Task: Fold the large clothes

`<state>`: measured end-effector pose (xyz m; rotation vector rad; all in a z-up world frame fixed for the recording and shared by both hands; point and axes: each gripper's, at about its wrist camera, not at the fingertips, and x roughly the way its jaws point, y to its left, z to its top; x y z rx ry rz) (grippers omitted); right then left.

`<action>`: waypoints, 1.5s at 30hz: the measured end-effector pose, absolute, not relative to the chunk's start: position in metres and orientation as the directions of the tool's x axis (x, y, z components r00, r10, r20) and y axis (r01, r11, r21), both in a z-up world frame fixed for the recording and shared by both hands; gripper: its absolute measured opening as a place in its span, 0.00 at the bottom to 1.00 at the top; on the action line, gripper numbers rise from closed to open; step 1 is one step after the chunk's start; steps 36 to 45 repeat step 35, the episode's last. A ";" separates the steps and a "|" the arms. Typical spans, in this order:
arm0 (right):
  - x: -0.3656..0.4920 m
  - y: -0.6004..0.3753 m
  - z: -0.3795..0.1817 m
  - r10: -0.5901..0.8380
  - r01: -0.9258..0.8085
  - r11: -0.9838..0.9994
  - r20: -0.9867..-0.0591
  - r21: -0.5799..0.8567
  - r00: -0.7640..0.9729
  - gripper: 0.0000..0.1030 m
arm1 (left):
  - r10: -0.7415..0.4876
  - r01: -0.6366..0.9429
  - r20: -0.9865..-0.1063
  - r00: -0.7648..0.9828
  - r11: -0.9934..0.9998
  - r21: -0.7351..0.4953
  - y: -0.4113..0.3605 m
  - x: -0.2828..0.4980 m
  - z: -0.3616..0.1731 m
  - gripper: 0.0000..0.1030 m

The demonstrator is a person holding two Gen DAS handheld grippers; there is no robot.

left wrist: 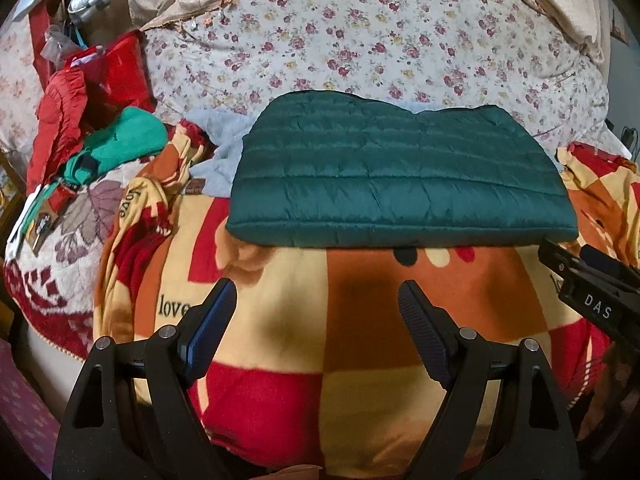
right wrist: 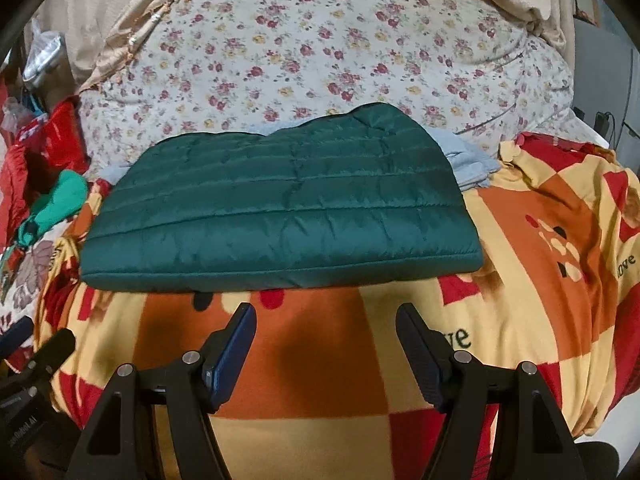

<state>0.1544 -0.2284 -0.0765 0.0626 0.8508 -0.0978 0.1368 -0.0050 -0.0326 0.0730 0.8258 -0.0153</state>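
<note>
The dark green quilted puffer jacket (left wrist: pixel 400 172) lay folded into a flat rectangle on the red, orange and yellow checked blanket (left wrist: pixel 360 320) covering the bed, so this fold looked finished; the next move would probably be setting it aside or fetching another garment from the red and green clothes pile (left wrist: pixel 92 136) at the left. The left gripper (left wrist: pixel 316 300) and right gripper (right wrist: pixel 324 322) both hovered empty, jaws apart, just short of the jacket's near edge.

The left claw (left wrist: pixel 318 292) and right claw (right wrist: pixel 324 316) hover side by side, fingers spread, gripping nothing.
</note>
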 end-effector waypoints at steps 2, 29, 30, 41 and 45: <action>0.159 -0.231 -0.080 -0.066 0.116 0.993 -0.756 0.014 0.651 0.68 | 0.011 0.044 -0.734 0.679 0.997 0.055 -0.006 0.145 -0.034 0.81; 0.206 -0.231 -0.099 -0.081 0.104 0.994 -0.758 -0.018 0.648 0.68 | -0.015 0.024 -0.693 0.721 1.000 0.002 -0.002 0.222 -0.046 0.81; 0.206 -0.231 -0.100 -0.082 0.104 0.994 -0.759 -0.019 0.646 0.68 | -0.013 0.020 -0.690 0.723 1.000 0.003 -0.001 0.220 -0.045 0.81; 0.199 -0.230 -0.099 -0.082 0.106 0.994 -0.759 -0.017 0.645 0.68 | -0.005 0.018 -0.680 0.733 1.000 0.012 0.000 0.209 -0.041 0.81; 0.199 -0.230 -0.099 -0.082 0.106 0.994 -0.759 -0.017 0.645 0.68 | -0.005 0.018 -0.680 0.733 1.000 0.012 0.000 0.209 -0.041 0.81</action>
